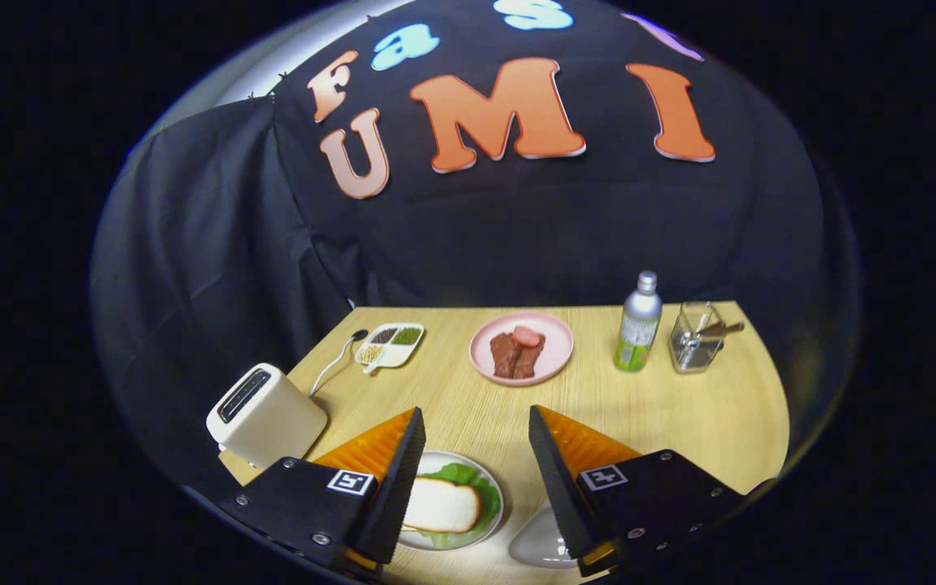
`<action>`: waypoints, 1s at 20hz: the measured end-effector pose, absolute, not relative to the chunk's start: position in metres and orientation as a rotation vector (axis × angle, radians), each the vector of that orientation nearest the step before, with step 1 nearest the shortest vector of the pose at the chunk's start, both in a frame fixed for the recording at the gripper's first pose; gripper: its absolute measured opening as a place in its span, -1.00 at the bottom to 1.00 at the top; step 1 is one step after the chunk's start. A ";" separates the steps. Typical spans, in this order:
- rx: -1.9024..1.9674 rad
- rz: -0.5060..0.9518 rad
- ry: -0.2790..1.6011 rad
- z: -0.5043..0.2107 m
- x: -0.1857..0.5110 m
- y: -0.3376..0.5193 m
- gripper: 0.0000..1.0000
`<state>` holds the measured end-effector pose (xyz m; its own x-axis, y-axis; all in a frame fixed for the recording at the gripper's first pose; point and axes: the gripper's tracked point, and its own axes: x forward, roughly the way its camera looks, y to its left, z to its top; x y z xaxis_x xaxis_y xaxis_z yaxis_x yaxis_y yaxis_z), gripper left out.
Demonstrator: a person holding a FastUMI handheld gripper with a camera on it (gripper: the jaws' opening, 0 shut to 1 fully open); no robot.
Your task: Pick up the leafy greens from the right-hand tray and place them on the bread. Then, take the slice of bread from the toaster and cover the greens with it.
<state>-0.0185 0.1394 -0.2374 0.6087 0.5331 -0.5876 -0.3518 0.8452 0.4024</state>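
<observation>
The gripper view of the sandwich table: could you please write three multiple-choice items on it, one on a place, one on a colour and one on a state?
1. Where does the bread slice lie?
A. in the toaster slot
B. on the leafy greens on the white plate
C. on the pink plate

2. What colour is the plate under the meat?
A. pink
B. blue
C. black

3. How does the gripper stand?
A. shut on the bread
B. shut on the bottle
C. open, holding nothing

Answers:
1 B: the slice rests on green leaves on the white plate, between the fingers and partly hidden behind the left one.
2 A: the pink plate beyond the fingers carries the meat.
3 C: the fingers stand wide apart, with bare table top between their tips.
</observation>
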 end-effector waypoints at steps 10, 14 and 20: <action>0.155 0.437 0.317 -0.068 0.037 0.130 0.67; 0.131 0.435 0.229 -0.031 0.037 0.140 0.71; 0.080 0.371 0.134 -0.020 0.042 0.135 0.76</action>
